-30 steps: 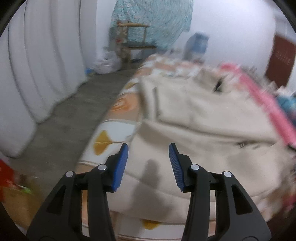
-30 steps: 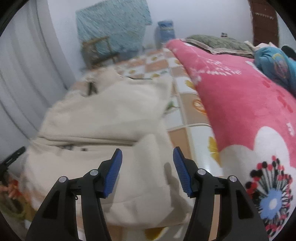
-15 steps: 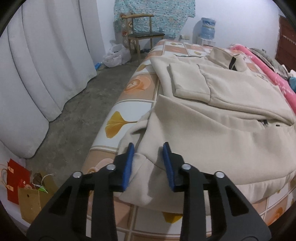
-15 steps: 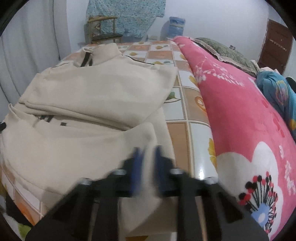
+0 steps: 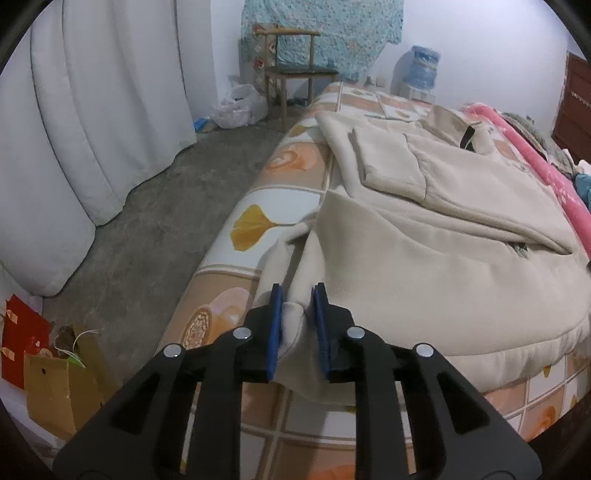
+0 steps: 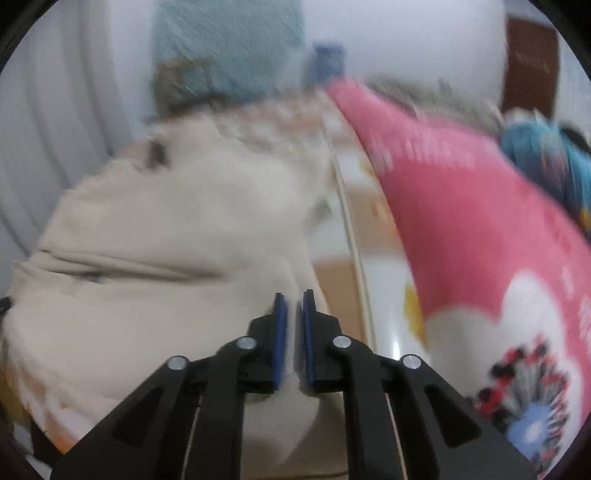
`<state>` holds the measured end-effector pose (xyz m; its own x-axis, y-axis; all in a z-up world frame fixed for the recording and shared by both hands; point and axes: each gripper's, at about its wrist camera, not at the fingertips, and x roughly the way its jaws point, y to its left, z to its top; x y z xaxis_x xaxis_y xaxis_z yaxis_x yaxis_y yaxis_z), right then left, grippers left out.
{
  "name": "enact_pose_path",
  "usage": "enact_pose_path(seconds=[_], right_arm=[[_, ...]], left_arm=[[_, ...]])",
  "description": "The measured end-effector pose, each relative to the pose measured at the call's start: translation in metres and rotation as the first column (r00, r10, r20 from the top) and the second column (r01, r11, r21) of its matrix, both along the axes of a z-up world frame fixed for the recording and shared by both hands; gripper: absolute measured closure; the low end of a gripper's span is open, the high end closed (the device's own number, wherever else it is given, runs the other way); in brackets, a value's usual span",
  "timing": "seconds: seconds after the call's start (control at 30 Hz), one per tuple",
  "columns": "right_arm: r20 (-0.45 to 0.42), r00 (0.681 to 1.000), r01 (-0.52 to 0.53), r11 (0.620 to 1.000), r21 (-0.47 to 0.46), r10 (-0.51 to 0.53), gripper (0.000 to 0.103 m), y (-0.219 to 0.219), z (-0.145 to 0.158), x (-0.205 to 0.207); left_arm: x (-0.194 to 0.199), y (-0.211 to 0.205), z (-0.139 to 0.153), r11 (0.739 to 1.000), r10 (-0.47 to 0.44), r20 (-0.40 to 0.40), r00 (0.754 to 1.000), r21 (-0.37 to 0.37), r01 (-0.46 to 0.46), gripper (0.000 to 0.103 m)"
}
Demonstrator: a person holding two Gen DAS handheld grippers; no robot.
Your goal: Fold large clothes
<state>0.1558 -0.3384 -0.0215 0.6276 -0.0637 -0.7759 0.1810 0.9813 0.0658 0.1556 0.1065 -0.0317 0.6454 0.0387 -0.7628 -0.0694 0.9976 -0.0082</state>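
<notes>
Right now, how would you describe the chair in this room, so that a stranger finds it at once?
Look beyond the far end of the bed, at the wall where the pale blue patterned cloth hangs. The chair stands just below that cloth, beside a white plastic bag. It alone is dark wood with thin legs.

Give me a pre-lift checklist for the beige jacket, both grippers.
1. Left gripper on hem corner of beige jacket: fabric between the fingers, jaws closing. Ok.
2. Right gripper on other hem corner: fabric between the fingers, jaws opening slightly. Cannot tell if secure; view blurred.
3. Sleeves folded in: near sleeve lies across chest. Ok; the other cannot tell.
4. Pink blanket apart from the jacket. Ok.
5. Bed beyond the collar is bare. Ok.
</notes>
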Motion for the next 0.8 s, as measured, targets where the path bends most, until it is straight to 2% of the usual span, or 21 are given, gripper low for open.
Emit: enact_pose_path(seconds=[0.07, 0.1, 0.13, 0.2, 0.27, 0.3, 0.33, 0.37, 0.4, 0.43, 0.53, 0.6, 0.63, 0.7, 0.73, 0.77, 0.8], right_arm=[[0.033, 0.999, 0.028, 0.995, 0.091, -0.031, 0.082, -0.01, 0.008, -0.008], [0.066, 0.997, 0.04, 0.994, 0.101, -0.047, 0.073, -0.011, 0.015, -0.014], [0.092, 0.994, 0.046, 0.994, 0.095, -0.055, 0.069, -0.011, 0.021, -0.019], [0.141, 0.989, 0.031, 0.996, 0.085, -0.043, 0.058, -0.004, 0.034, -0.029], [0.144, 0.989, -0.046, 0.99, 0.13, 0.027, 0.053, 0.01, 0.038, -0.032], [0.13, 0.989, -0.095, 0.984, 0.149, 0.075, 0.049, 0.021, 0.037, -0.031], [0.114, 0.986, -0.139, 0.977, 0.16, 0.122, 0.046, 0.032, 0.035, -0.029], [0.104, 0.982, -0.175, 0.97, 0.167, 0.159, 0.044, 0.04, 0.033, -0.028], [0.084, 0.97, -0.238, 0.954, 0.18, 0.226, 0.041, 0.058, 0.028, -0.024], [0.071, 0.963, -0.268, 0.946, 0.182, 0.26, 0.04, 0.07, 0.025, -0.024], [0.012, 0.953, -0.303, 0.943, 0.14, 0.304, 0.04, 0.097, 0.013, -0.016], [-0.037, 0.951, -0.303, 0.949, 0.085, 0.307, 0.04, 0.108, 0.001, -0.009], [-0.053, 0.949, -0.306, 0.95, 0.066, 0.31, 0.039, 0.11, -0.003, -0.006], [-0.059, 0.946, -0.318, 0.948, 0.003, 0.318, 0.043, 0.119, -0.007, -0.006], [-0.056, 0.944, -0.326, 0.945, -0.008, 0.325, 0.062, 0.121, -0.007, -0.007], [-0.049, 0.94, -0.339, 0.941, 0.002, 0.339, 0.074, 0.122, -0.006, -0.008], [-0.049, 0.939, -0.339, 0.941, -0.001, 0.339, 0.09, 0.122, -0.005, -0.008]], left_arm=[[-0.004, -0.002, 0.01, 1.0, 0.01, 0.037, 0.999, 0.022, -0.011, 0.08], [-0.007, -0.003, 0.017, 0.999, 0.014, 0.07, 0.997, 0.031, -0.017, 0.079], [-0.011, -0.005, 0.024, 0.999, 0.011, 0.104, 0.994, 0.033, -0.014, 0.078], [-0.015, -0.01, 0.034, 1.0, -0.027, 0.138, 0.99, -0.011, 0.028, 0.076], [-0.015, -0.025, 0.039, 0.988, -0.099, 0.144, 0.985, -0.101, 0.114, 0.068], [-0.015, -0.033, 0.038, 0.976, -0.144, 0.136, 0.98, -0.143, 0.163, 0.065], [-0.014, -0.05, 0.036, 0.945, -0.226, 0.121, 0.967, -0.215, 0.247, 0.061], [-0.013, -0.059, 0.033, 0.924, -0.268, 0.112, 0.957, -0.251, 0.288, 0.059], [-0.013, -0.071, 0.03, 0.902, -0.315, 0.096, 0.944, -0.279, 0.329, 0.052], [-0.012, -0.084, 0.026, 0.889, -0.349, 0.076, 0.934, -0.288, 0.356, 0.05], [-0.009, -0.116, 0.017, 0.882, -0.404, 0.057, 0.913, -0.24, 0.405, 0.05], [-0.003, -0.133, 0.008, 0.899, -0.404, 0.029, 0.914, -0.171, 0.403, 0.051], [-0.003, -0.138, 0.004, 0.905, -0.401, 0.016, 0.916, -0.145, 0.399, 0.054], [-0.002, -0.146, -0.002, 0.92, -0.383, 0.012, 0.923, -0.082, 0.383, 0.066], [-0.005, -0.147, -0.003, 0.918, -0.39, 0.018, 0.92, -0.064, 0.391, 0.076], [-0.006, -0.15, -0.002, 0.916, -0.399, 0.024, 0.917, -0.04, 0.399, 0.081], [-0.008, -0.152, -0.002, 0.912, -0.41, 0.028, 0.912, -0.019, 0.41, 0.096]])
